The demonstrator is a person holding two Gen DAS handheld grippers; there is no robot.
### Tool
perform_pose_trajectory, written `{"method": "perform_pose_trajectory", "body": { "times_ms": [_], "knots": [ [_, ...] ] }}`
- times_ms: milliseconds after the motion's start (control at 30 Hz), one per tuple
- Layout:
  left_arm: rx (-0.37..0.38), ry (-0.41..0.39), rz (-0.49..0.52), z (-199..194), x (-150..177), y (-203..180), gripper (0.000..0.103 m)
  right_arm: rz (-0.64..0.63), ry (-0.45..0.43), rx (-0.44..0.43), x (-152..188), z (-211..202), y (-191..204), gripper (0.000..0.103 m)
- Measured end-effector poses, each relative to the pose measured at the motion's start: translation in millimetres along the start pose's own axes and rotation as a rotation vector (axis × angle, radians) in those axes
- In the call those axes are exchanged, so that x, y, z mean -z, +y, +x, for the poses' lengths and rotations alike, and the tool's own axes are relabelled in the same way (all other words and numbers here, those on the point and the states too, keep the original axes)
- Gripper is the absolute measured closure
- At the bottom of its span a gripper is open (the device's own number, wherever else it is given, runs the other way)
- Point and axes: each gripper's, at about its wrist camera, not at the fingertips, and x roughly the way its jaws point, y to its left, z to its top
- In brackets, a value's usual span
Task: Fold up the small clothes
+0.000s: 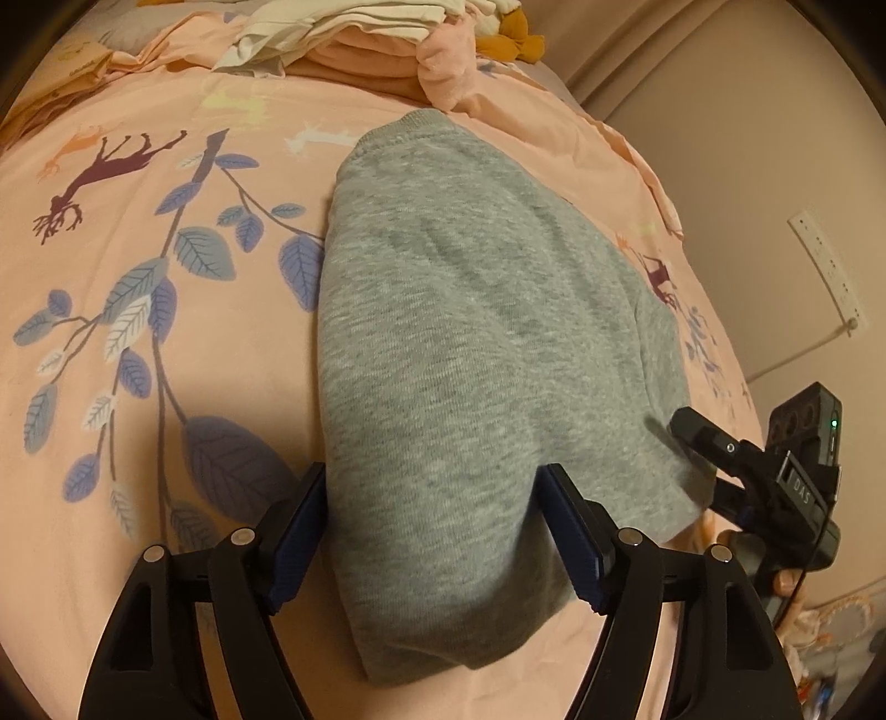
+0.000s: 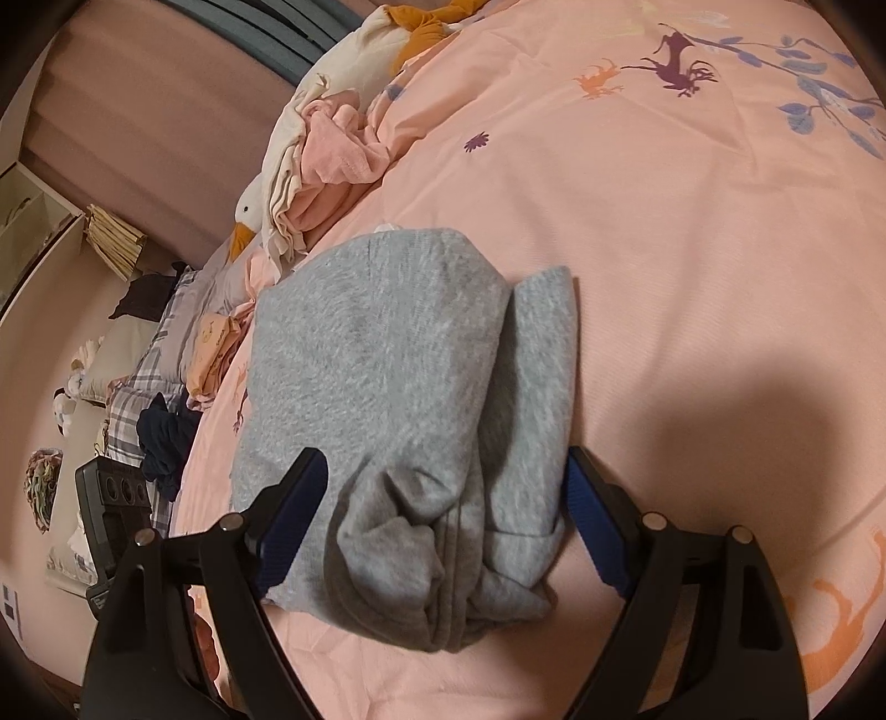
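Lying folded on the pink sheet (image 1: 166,387), the grey garment (image 1: 470,343) fills the middle of the left wrist view, its ribbed edge at the far end and its smooth rounded fold nearest the camera. The left gripper (image 1: 437,531) stands spread, blue pads either side of that near fold; whether they touch the cloth cannot be told. This view alone shows the right gripper (image 1: 714,448) from outside at the garment's right edge, a hand (image 1: 775,576) below it, a wall socket strip (image 1: 825,266), and a pile of clothes (image 1: 343,44) beyond. The right wrist view shows the garment (image 2: 387,376) from its bunched, creased end, which lies between the wide-spread pads of the right gripper (image 2: 448,520). Only here appear a toy duck (image 2: 249,213), a plaid quilt (image 2: 138,399) and part of the left gripper (image 2: 111,498).
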Motion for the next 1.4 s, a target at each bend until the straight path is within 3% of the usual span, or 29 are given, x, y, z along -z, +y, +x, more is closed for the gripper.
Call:
{"method": "perform_pose_trajectory", "body": {
  "times_ms": [1400],
  "knots": [
    [-0.003, 0.007, 0.036, 21.9, -20.7, -9.1, 0.011, -0.080, 0.016, 0.015, -13.7, 23.1, 16.4, 0.016]
  ]
}}
